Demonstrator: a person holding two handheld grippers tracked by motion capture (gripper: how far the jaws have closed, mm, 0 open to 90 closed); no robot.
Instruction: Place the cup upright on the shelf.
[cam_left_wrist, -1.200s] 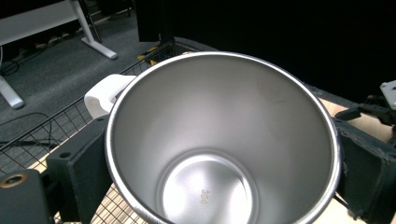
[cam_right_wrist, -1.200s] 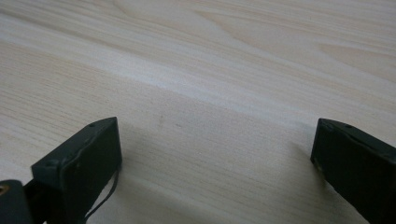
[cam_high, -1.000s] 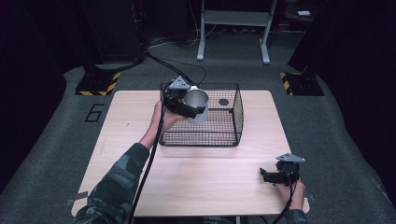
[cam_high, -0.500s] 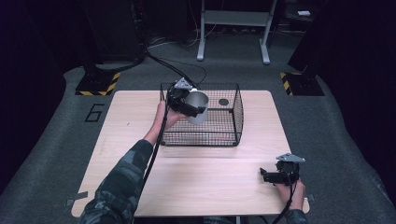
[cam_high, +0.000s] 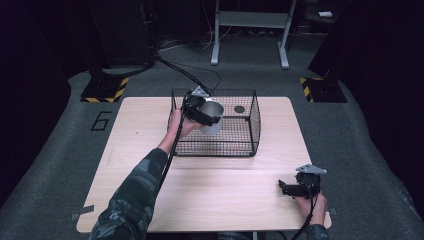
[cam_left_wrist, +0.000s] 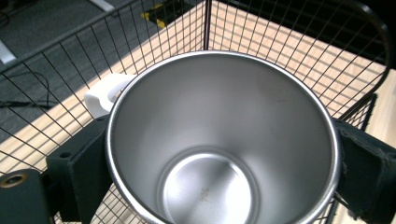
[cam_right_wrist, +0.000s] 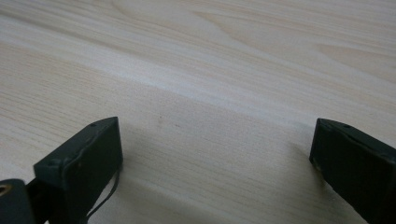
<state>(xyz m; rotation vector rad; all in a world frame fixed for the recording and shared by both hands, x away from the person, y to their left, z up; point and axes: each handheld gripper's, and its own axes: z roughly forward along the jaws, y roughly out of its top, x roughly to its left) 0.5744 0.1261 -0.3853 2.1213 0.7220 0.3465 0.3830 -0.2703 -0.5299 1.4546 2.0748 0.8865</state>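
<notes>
a steel mug (cam_left_wrist: 224, 140) is clamped between the jaws of the left hand-held gripper (cam_high: 200, 111) and held tilted over the near left part of a black wire basket (cam_high: 247, 135) on the worktop (cam_high: 225, 200). the right hand-held gripper (cam_high: 295, 188) is rested near the worktop's front right corner, jaws apart, nothing between them.

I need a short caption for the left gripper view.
Left gripper holding a steel cup over a wire basket.

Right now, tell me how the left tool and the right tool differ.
The left tool is shut on the steel mug; the right tool is open and holds nothing. The left is raised at the wire basket; the right sits low over the wooden table. Both have black jaws.
</notes>
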